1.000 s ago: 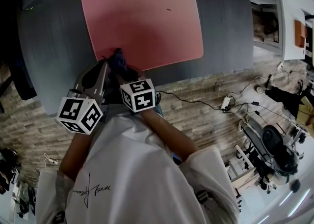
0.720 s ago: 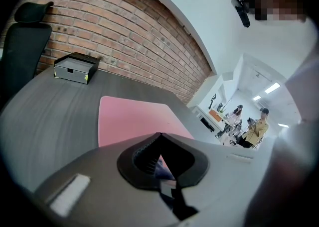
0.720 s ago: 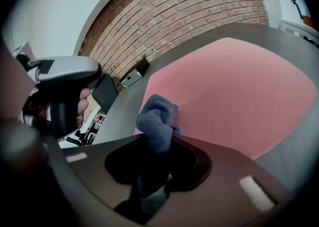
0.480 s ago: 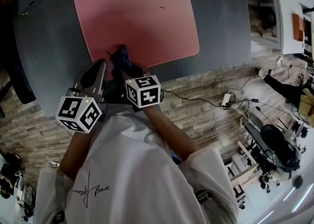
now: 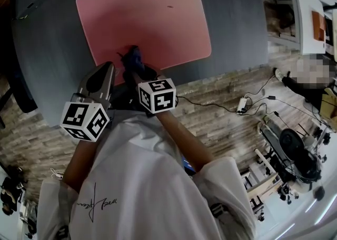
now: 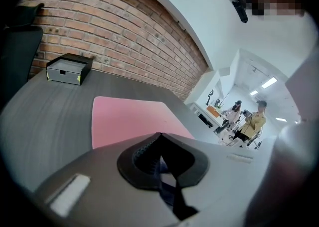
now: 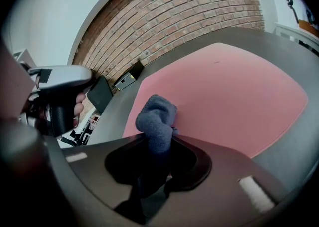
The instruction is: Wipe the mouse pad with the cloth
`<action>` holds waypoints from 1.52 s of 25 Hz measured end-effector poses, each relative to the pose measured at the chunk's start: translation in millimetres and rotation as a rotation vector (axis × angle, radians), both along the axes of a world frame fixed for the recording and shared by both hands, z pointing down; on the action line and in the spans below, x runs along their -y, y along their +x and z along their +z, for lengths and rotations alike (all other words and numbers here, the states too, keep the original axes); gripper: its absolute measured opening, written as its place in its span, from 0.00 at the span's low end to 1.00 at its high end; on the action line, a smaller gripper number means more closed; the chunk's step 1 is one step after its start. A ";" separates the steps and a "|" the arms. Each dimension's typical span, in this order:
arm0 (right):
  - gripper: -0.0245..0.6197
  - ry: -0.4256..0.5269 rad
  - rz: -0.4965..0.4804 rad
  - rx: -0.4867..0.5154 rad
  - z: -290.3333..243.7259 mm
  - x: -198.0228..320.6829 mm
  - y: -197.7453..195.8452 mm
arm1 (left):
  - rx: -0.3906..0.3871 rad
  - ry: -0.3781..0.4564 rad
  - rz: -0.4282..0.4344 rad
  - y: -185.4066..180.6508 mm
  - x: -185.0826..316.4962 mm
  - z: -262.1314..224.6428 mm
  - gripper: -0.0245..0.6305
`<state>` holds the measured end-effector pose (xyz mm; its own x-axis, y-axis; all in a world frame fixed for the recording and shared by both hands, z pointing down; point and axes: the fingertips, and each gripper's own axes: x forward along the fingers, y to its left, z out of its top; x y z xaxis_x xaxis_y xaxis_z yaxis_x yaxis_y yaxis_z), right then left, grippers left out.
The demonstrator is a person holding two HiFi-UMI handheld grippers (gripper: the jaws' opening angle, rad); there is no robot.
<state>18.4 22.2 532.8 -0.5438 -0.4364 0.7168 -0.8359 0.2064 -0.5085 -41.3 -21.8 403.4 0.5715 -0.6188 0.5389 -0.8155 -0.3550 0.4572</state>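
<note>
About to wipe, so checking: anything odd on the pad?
Only a small dark speck on the pad, toward its far right. The cloth is bunched in the right gripper, at the pad's near edge.

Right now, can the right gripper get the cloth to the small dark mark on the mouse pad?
Probably yes. The right gripper holds the cloth at the near edge of the mouse pad, and the surface from there to the dark mark is bare. It would take a forward stretch.

Left gripper (image 6: pixel 158 135), right gripper (image 7: pixel 157 140): both clamped.
</note>
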 end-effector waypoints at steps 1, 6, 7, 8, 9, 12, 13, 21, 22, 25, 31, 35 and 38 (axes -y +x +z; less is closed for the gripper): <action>0.20 -0.001 0.000 -0.002 0.3 -0.1 1.0 | -0.004 -0.003 -0.002 -0.4 0.2 0.5 0.05; 0.20 -0.001 0.005 -0.011 -0.7 2.0 11.7 | -0.010 -0.010 -0.007 0.3 2.5 1.2 0.05; 0.20 -0.001 0.008 -0.013 -0.8 2.7 14.9 | -0.011 -0.012 -0.006 1.1 3.2 1.7 0.05; 0.20 -0.002 0.011 -0.016 -0.7 3.2 17.6 | -0.012 -0.014 -0.006 1.6 3.9 2.2 0.05; 0.20 -0.002 0.013 -0.019 -0.4 3.6 19.9 | -0.014 -0.015 -0.006 1.9 4.6 2.5 0.05; 0.20 -0.001 0.005 -0.027 0.7 4.4 26.0 | -0.020 -0.017 -0.008 2.2 6.4 2.9 0.05; 0.20 0.000 0.002 -0.028 0.8 4.6 28.2 | -0.020 -0.017 -0.007 2.3 6.7 3.0 0.05; 0.20 -0.003 0.000 -0.043 1.5 7.2 50.7 | -0.021 -0.028 0.002 5.8 8.4 5.3 0.05; 0.20 -0.003 0.004 -0.049 1.4 7.8 54.2 | -0.022 -0.028 0.002 6.1 8.5 5.3 0.05; 0.20 -0.004 0.019 -0.063 0.3 10.3 64.7 | -0.025 -0.027 0.006 6.2 8.7 4.4 0.05; 0.20 0.002 0.037 -0.104 -0.4 14.9 87.6 | -0.026 -0.034 0.015 7.3 8.9 5.4 0.05; 0.20 0.000 0.041 -0.120 0.2 18.1 100.4 | -0.026 -0.039 0.023 7.5 9.9 7.1 0.05; 0.20 0.002 0.044 -0.132 0.4 20.8 110.0 | -0.024 -0.041 0.027 7.9 10.2 8.1 0.05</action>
